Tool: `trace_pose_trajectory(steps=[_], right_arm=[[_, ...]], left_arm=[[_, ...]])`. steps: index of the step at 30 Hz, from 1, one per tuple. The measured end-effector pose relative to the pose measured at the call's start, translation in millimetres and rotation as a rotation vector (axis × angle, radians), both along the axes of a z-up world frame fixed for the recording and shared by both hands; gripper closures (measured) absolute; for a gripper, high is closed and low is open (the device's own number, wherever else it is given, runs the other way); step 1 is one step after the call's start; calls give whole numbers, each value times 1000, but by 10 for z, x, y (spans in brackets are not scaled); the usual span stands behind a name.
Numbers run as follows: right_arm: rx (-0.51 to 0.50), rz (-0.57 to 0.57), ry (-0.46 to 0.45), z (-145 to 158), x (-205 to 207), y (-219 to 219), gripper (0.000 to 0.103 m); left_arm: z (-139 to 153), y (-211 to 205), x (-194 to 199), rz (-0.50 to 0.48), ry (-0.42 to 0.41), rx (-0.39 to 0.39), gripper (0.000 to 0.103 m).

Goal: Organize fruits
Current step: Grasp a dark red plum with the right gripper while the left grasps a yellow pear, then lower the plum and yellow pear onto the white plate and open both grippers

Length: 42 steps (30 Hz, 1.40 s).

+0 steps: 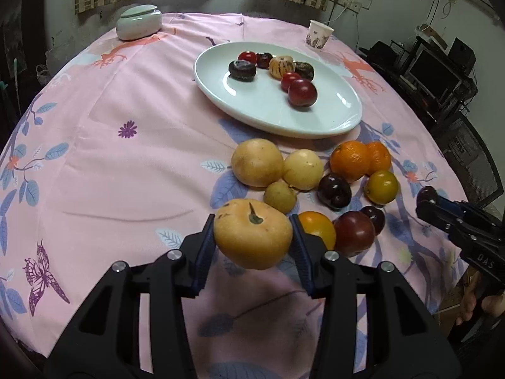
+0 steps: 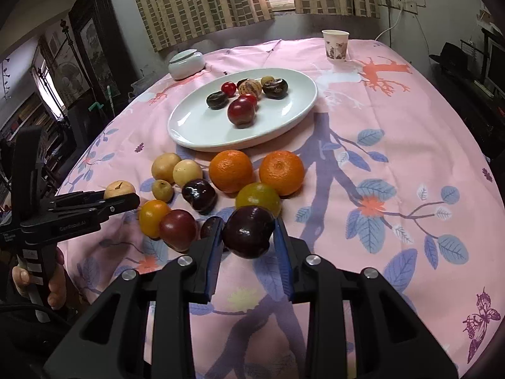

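Fingers of the left gripper [image 1: 252, 237] clamp a yellow pear [image 1: 252, 233] just above the pink table [image 1: 110, 173], while the right gripper [image 2: 247, 232] grasps a dark plum [image 2: 248, 231]. Beyond them lies a loose cluster of fruits, two oranges [image 2: 232, 170] among them. Farther off, a white plate [image 1: 315, 117] carries small fruits.

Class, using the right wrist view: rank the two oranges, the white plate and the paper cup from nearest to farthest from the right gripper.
1. The two oranges, side by side just beyond the right gripper, which is shut on a dark plum; too close to rank against each other.
2. The white plate, mid-table behind them.
3. The paper cup, at the far edge.
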State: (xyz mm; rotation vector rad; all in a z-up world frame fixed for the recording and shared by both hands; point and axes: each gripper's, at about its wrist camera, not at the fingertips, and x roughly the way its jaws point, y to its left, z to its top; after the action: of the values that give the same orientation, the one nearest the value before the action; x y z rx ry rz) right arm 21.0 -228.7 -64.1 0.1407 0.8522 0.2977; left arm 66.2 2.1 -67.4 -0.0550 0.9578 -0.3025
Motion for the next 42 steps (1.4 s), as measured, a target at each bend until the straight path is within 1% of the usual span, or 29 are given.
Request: trace_pose_trajectory(steps=[5,12,17,21,25,27,30,32,34,37,39,42], right_arm=[[-7,26,2,13,-13,134,71],[-11,43,-6,50,-20,223,71],[-15,69,-7,82,47,290,71],[-27,103,-24,169,170,362,71],[-81,117,-55,299,417,396,71],[-110,124,-68,380,615,397,71],[-113,134,-62,454,990,343,71],[-114,137,-52,463,1250,311,71],[-121,140,-28,424,1536,294,71],[-137,125,25,286,1925,275,71],[-118,115,63,186,2101,244,71],[-122,105,69,99,2235,228,71]], left_arm=[[133,-1,-133,-24,-23,-23,57],[124,-21,-135,-44,-9,-35,57],[139,-9,-72,-40,2,-51,57],[221,-11,77,-46,8,-58,57],[386,-106,378,-71,-14,-12,57],[478,-158,612,-86,-13,-9,57],[589,-274,1039,-101,-14,4,57],[611,-382,1337,-116,-5,13,57],[577,-493,1609,-115,10,15,56],[421,-620,1962,-97,50,29,56],[299,-644,2115,-81,79,28,56],[182,-664,2253,-70,105,20,56]])
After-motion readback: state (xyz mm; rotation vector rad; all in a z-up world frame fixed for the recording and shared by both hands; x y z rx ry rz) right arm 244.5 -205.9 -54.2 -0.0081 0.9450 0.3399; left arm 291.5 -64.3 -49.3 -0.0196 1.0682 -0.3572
